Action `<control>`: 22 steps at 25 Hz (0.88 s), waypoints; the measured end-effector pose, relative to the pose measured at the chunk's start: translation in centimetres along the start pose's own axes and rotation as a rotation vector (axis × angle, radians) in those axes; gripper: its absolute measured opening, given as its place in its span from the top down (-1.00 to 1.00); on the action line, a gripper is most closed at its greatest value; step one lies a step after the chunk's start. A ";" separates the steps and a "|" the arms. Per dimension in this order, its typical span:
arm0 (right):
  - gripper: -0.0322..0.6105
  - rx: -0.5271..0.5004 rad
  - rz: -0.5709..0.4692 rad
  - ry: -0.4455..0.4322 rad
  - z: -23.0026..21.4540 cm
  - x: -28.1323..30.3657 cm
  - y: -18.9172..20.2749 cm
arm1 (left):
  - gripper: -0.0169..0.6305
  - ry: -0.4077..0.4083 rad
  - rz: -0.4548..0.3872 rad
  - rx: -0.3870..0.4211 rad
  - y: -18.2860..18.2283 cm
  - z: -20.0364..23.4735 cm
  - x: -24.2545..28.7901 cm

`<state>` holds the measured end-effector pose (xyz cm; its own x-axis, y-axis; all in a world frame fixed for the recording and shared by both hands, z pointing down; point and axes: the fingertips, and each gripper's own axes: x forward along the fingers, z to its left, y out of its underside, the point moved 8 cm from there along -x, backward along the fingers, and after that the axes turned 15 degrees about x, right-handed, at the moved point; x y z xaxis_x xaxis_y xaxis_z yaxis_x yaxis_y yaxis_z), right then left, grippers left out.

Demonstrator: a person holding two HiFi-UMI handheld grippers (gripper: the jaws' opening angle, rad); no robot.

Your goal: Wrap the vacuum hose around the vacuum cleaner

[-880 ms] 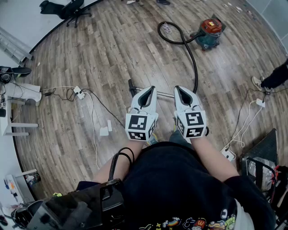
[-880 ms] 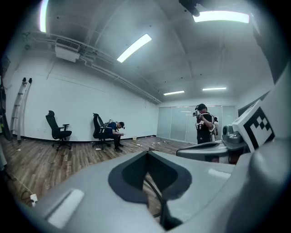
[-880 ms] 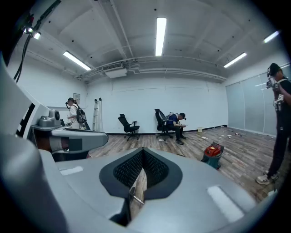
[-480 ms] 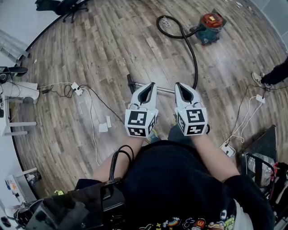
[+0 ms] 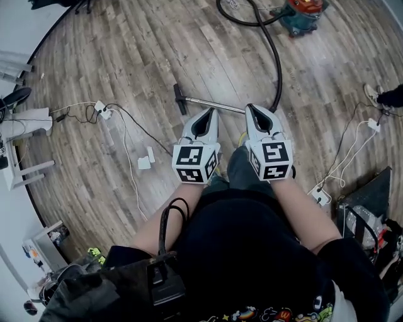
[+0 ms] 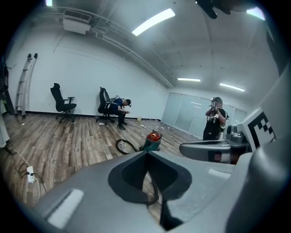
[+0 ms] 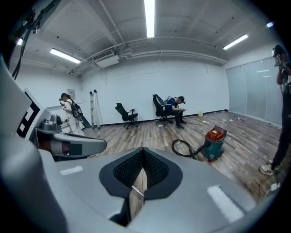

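Left tongs (image 5: 211,114) and right tongs (image 5: 253,109) are both closed and empty, while the hose (image 5: 272,50) trails over the floor (image 5: 138,56) from the vacuum cleaner (image 5: 305,9) well ahead to the wand (image 5: 214,104) near the feet, so a hard tug may roll the cleaner, or a step may catch the wand.

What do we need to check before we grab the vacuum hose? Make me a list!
1. Left gripper empty: ok, nothing sits between its jaws.
2. Right gripper empty: ok, nothing between its jaws either.
3. Jaws open for grabbing: not ok, both pairs are shut.
4. Hose easy to see: ok, it lies loose on the floor, running from the vacuum cleaner towards the grippers.
5. Hose not yet wrapped: ok, none of it goes around the vacuum cleaner.
6. Metal wand out of the way: cannot tell, it lies flat on the floor just ahead of both grippers.
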<state>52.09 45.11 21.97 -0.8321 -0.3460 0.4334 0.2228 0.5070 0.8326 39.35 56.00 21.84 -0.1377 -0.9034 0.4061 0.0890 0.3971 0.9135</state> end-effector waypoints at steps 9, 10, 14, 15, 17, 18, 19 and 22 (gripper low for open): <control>0.82 -0.015 0.197 -0.003 -7.8 11.5 3.5 | 0.95 -0.059 0.211 -0.215 8.5 4.2 12.6; 0.82 -0.008 0.216 0.012 -8.3 13.0 4.8 | 0.95 -0.061 0.233 -0.242 10.1 5.0 14.0; 0.82 0.016 0.268 0.067 -10.6 19.1 10.9 | 0.95 -0.085 0.288 -0.326 17.3 8.0 20.3; 0.82 0.027 0.280 0.080 -11.2 20.3 12.7 | 0.95 -0.090 0.303 -0.350 19.4 8.5 21.6; 0.82 0.041 0.304 0.102 -12.5 22.8 16.3 | 0.95 -0.099 0.341 -0.392 23.8 9.4 24.1; 0.82 0.041 0.313 0.113 -13.3 24.2 18.0 | 0.95 -0.104 0.359 -0.409 26.1 9.9 25.5; 0.82 0.037 0.322 0.121 -14.1 25.7 19.7 | 0.95 -0.108 0.375 -0.429 28.5 10.5 26.9; 0.82 0.008 0.357 0.125 -16.0 29.9 24.7 | 0.95 -0.106 0.424 -0.500 35.8 11.7 30.5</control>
<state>40.83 34.67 61.03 -0.6341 -0.2396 0.7352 0.4835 0.6192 0.6187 26.80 44.61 67.24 -0.0842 -0.6542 0.7516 0.6008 0.5684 0.5621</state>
